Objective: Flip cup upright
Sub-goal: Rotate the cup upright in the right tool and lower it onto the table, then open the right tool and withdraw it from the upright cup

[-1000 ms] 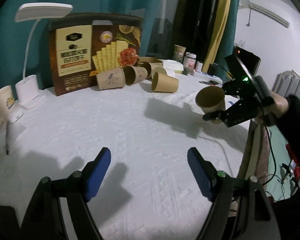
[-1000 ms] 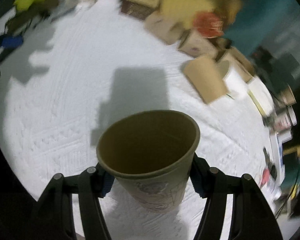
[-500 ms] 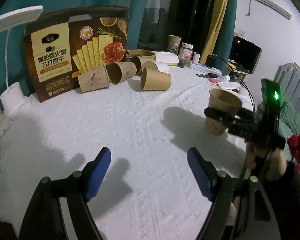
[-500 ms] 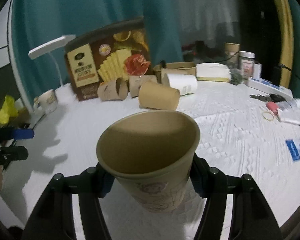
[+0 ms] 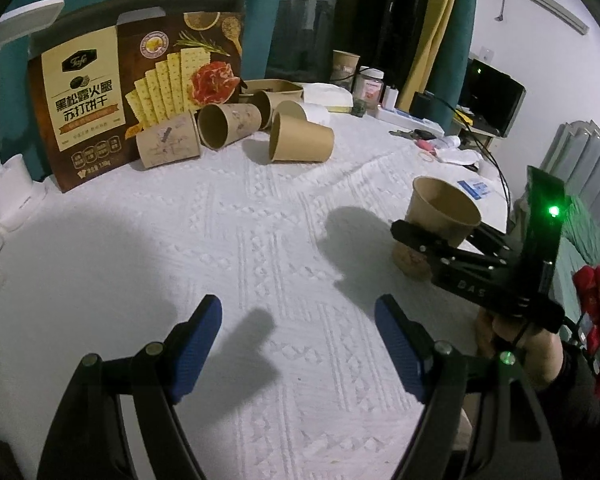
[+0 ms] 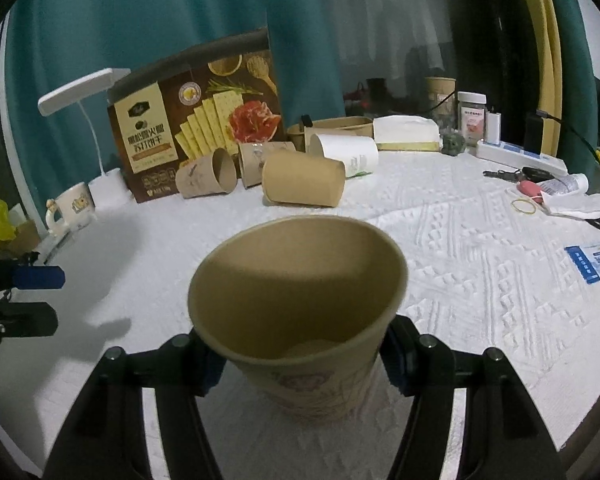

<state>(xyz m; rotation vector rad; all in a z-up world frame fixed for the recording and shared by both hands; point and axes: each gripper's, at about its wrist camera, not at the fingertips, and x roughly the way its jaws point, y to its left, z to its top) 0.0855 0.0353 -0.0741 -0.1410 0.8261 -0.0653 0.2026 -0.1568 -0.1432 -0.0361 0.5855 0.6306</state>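
A brown paper cup (image 6: pixel 300 320) stands upright, mouth up, between the fingers of my right gripper (image 6: pixel 300 364), which is shut on it; its base rests on or just above the white cloth. The same cup (image 5: pixel 440 216) shows at the right of the left wrist view, held by the right gripper (image 5: pixel 432 240). My left gripper (image 5: pixel 298 344) is open and empty over the cloth, left of the cup. Several more paper cups lie on their sides at the back, the nearest a plain brown one (image 5: pixel 300 142) (image 6: pixel 304 184).
A cracker box (image 5: pixel 136 96) stands behind the lying cups, with a white desk lamp (image 5: pixel 12 176) and a mug (image 6: pixel 74 208) to its left. Jars, a power strip (image 6: pixel 520 156), keys, a rubber band and papers lie at the right. The table edge is near the held cup.
My right gripper has turned the held cup from tilted to upright and lowered it toward the cloth. My left gripper stayed open, shifting only slightly.
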